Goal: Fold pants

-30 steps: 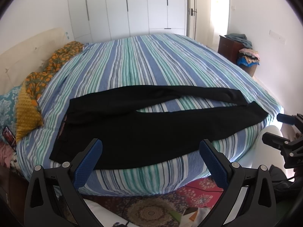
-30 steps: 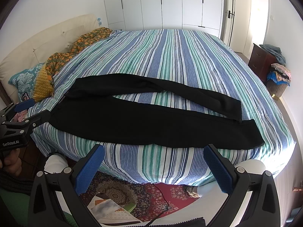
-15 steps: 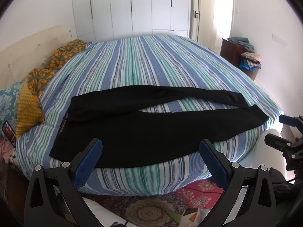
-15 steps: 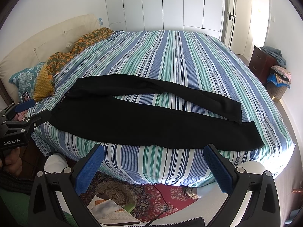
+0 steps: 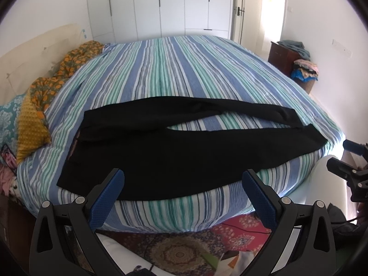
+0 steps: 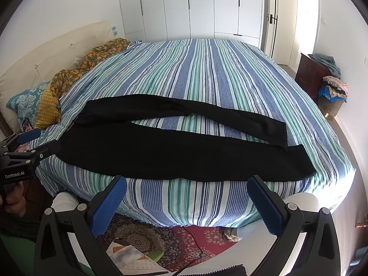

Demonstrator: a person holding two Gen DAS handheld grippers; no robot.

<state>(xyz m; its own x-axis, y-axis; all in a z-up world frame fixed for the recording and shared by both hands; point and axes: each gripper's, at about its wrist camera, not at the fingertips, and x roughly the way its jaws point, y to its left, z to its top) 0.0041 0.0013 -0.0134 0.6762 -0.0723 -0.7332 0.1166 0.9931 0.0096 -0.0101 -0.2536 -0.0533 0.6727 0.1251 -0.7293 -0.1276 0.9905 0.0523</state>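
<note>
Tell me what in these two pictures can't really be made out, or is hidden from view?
- Pants: pure black in both views; pockets and seams are lost, only a brownish waistband strip shows.
- Small picture card by the pillows, right view: too small to read.
- Papers on the rug, right view: partly behind the right tool.
- Hand holding the left tool, right view: cut off by the frame edge.

Home bedroom: big bed [image 6: 207, 73] with striped cover, pillows [image 6: 25, 105] at headboard [image 6: 57, 50], white wardrobe [image 6: 195, 7], patterned rug [image 6: 174, 237], dresser [image 6: 310, 73] with clothes piled on top.
</note>
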